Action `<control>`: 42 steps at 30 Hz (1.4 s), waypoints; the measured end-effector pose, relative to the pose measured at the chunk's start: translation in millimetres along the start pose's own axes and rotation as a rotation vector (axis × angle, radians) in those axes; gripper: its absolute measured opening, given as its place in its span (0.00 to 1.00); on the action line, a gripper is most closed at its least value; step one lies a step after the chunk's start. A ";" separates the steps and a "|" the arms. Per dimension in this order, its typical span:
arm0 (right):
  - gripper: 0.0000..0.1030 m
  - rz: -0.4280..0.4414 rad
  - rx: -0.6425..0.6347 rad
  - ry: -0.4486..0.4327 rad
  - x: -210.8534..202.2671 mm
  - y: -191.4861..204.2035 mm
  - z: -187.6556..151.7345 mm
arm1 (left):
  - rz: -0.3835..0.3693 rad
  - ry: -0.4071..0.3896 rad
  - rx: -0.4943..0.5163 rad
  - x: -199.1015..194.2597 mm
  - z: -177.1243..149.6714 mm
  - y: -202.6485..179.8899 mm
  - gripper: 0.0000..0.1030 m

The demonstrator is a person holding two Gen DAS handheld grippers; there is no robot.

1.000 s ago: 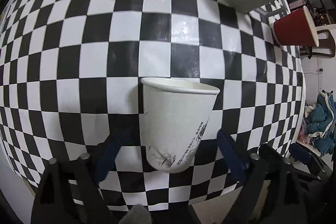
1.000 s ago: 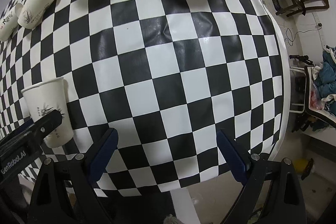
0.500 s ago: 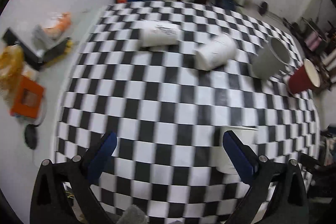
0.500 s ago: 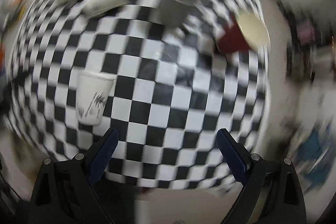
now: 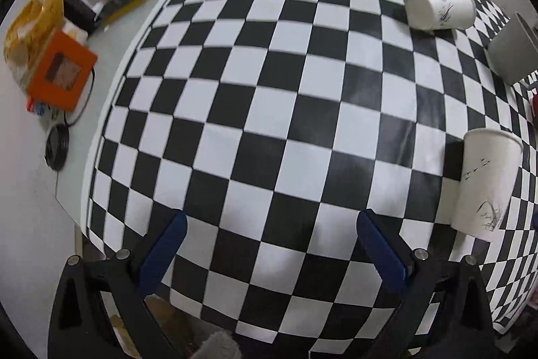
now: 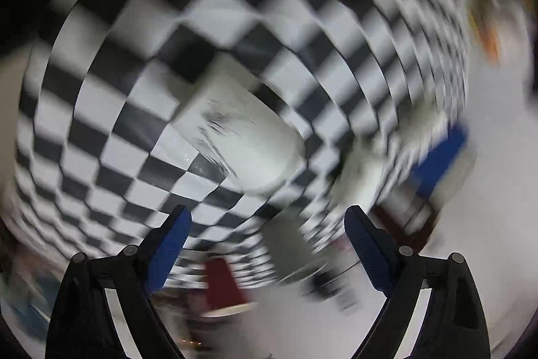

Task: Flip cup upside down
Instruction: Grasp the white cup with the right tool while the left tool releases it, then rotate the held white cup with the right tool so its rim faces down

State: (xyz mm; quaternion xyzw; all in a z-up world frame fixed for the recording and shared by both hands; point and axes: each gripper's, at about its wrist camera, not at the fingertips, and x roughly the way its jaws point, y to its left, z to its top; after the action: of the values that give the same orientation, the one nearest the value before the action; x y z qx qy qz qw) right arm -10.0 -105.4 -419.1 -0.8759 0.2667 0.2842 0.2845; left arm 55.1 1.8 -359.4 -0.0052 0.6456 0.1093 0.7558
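Looking across the checkered desk (image 5: pixel 269 110), we find the upright cup (image 5: pixel 484 184) standing mouth-up at three o'clock, free to be gripped around its wall. Our left gripper (image 5: pixel 269 254) hangs with fingers apart, empty. The right gripper (image 6: pixel 267 244), fingers also apart, faces a blurred cup (image 6: pixel 242 143), likely lining up.
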 end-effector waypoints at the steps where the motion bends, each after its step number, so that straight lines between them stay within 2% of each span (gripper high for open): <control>1: 0.88 -0.027 -0.103 -0.007 3.5 9.3 4.1 | 0.000 0.001 -0.005 1.9 -1.6 0.2 1.00; 3: 0.81 -0.088 -0.284 -0.013 12.6 25.2 10.4 | -0.001 0.008 -0.013 4.6 -3.5 0.8 1.00; 6: 0.73 -0.167 -0.476 -0.022 27.8 41.6 8.7 | -0.009 0.014 -0.026 8.2 -5.0 1.8 1.00; 10: 0.63 -0.202 -0.600 -0.027 41.1 54.7 13.0 | -0.012 0.021 -0.036 12.1 -4.1 2.1 1.00; 13: 0.62 -0.218 -0.624 -0.027 46.6 59.7 15.8 | -0.015 0.026 -0.049 12.3 -2.3 5.7 1.00; 17: 0.61 -0.197 -0.585 -0.033 43.5 56.2 17.2 | -0.015 0.020 -0.047 14.4 3.6 13.7 1.00; 24: 0.59 -0.118 -0.379 -0.026 34.8 32.0 20.1 | 0.003 -0.018 -0.037 1.3 13.2 20.2 1.00; 27: 0.59 -0.007 -0.236 -0.001 31.6 12.0 13.5 | 0.009 -0.034 -0.039 -5.9 18.0 22.3 1.00; 29: 0.59 0.101 -0.114 0.015 33.5 -3.7 6.2 | 0.011 -0.043 -0.044 -10.2 21.9 23.2 1.00; 33: 0.59 0.387 0.221 0.049 51.2 -40.4 -13.1 | 0.013 -0.068 -0.041 -19.0 28.0 22.9 1.00; 35: 0.59 0.543 0.442 0.097 71.8 -59.8 -29.0 | 0.013 -0.075 -0.035 -22.0 29.7 21.6 1.00; 36: 0.59 0.588 0.502 0.111 78.2 -64.3 -34.0 | 0.011 -0.076 -0.032 -23.1 30.3 20.8 1.00; 38: 0.59 0.760 0.702 0.142 98.3 -75.7 -52.4 | 0.009 -0.074 -0.026 -23.9 31.1 20.0 1.00; 42: 0.59 0.986 0.946 0.153 120.6 -77.2 -76.4 | 0.003 -0.065 -0.018 -22.7 29.9 16.7 1.00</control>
State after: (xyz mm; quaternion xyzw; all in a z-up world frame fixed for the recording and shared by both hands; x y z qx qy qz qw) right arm 148.9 -138.1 -419.0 -0.4514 0.7488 0.1709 0.4543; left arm 78.2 18.9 -330.1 -0.0075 0.6196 0.1161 0.7763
